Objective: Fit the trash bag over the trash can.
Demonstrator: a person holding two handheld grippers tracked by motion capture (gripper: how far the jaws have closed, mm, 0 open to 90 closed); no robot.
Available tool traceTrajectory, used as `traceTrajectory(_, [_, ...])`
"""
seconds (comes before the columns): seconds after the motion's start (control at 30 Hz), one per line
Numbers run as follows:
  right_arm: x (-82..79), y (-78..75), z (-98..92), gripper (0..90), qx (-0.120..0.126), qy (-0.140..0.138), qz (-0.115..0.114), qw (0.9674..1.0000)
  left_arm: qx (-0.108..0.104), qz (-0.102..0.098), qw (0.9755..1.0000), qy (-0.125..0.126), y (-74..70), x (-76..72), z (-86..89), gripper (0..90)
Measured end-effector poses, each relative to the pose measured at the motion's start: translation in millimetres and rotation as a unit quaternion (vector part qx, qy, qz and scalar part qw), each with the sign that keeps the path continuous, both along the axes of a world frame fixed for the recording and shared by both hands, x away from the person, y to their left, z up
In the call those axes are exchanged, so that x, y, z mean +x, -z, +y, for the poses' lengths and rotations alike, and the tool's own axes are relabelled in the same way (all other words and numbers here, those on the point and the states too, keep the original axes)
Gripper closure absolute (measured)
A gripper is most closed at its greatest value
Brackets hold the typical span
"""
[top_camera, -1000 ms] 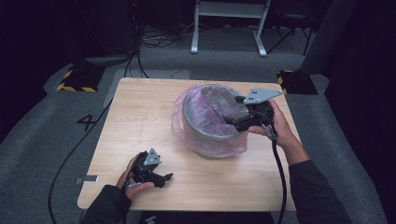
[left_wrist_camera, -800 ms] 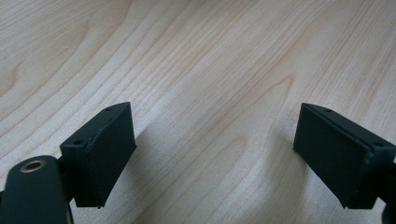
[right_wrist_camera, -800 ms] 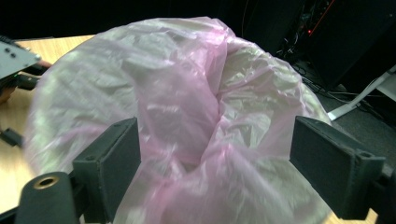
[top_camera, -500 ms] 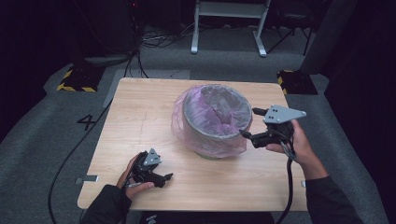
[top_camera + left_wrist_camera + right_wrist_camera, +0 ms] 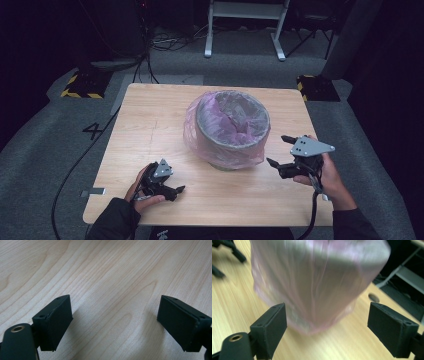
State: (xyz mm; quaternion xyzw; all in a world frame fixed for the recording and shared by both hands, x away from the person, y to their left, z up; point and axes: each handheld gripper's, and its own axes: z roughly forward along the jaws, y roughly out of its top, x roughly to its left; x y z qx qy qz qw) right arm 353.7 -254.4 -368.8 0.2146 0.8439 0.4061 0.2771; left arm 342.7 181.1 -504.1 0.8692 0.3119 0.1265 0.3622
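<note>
Right gripper [image 5: 278, 150] has drawn back off the bin [image 5: 232, 129], fingers apart and empty. Pink liner [image 5: 200, 135] looks fitted at mid-desk [image 5: 150, 110]; little remains. Left gripper [image 5: 172, 189] rests, fingers apart.

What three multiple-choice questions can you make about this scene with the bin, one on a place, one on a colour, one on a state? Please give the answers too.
1. Where does the bin stand?
A. near the middle of the table
B. on the floor
C. at the table's near left corner

2. What colour is the bag that lines the bin?
A. black
B. pale pink-purple
C. green

3. How is the right gripper?
A. shut on the bag
B. shut on nothing
C. open, apart from the bin

Answers:
1. A: the high view shows the bin on the wooden top, around its centre.
2. B: thin pinkish plastic hangs over the grey rim and down the wall.
3. C: in the right gripper view the jaws stand wide, with the bin beyond them and nothing between the pads.
</note>
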Motion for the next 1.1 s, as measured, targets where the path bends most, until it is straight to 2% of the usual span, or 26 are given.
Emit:
traceTrajectory(0.1, [-3.2,19.1,-3.9,15.8,-0.019,0.01,0.009,0.9997,0.0,0.0,1.0,0.001,0.0,0.2,0.0,12.2])
traceTrajectory(0.17, [-3.4,31.8,-6.7,15.9,-0.029,0.01,0.022,0.9993,0.0,0.0,1.0,0.002,0.0,0.3,0.0,12.2])
traceTrajectory(0.27, [-2.4,45.1,-10.8,15.9,-0.035,0.017,0.035,0.9986,0.0,0.0,1.0,0.002,0.1,0.4,0.0,12.2])
traceTrajectory(0.4, [-0.5,66.7,-18.4,15.9,-0.058,0.037,0.05,0.9964,0.0,-0.001,1.0,0.002,0.1,0.4,0.0,12.2])
traceTrajectory(0.63, [-3.3,101.6,-38.5,16.0,-0.056,0.058,0.095,0.9922,0.0,0.0,1.0,0.002,0.0,0.2,0.0,12.2])
traceTrajectory(0.87, [-8.0,126.0,-61.2,15.8,-0.023,0.085,0.138,0.9865,0.0,0.0,1.0,0.002,0.0,0.0,0.0,12.2])
traceTrajectory(0.97, [-10.3,132.8,-73.4,15.2,0.026,0.097,0.159,0.9821,0.0,0.0,1.0,0.004,0.0,-0.1,0.0,12.2])
traceTrajectory(1.03, [-12.4,134.7,-79.7,15.2,0.041,0.112,0.163,0.9793,0.001,0.0,1.0,0.005,-0.1,-0.1,0.1,12.3])
traceTrajectory(1.1, [-14.5,134.9,-83.2,15.2,0.042,0.123,0.161,0.9782,0.0,0.0,1.0,0.006,0.0,-0.2,0.1,12.2])
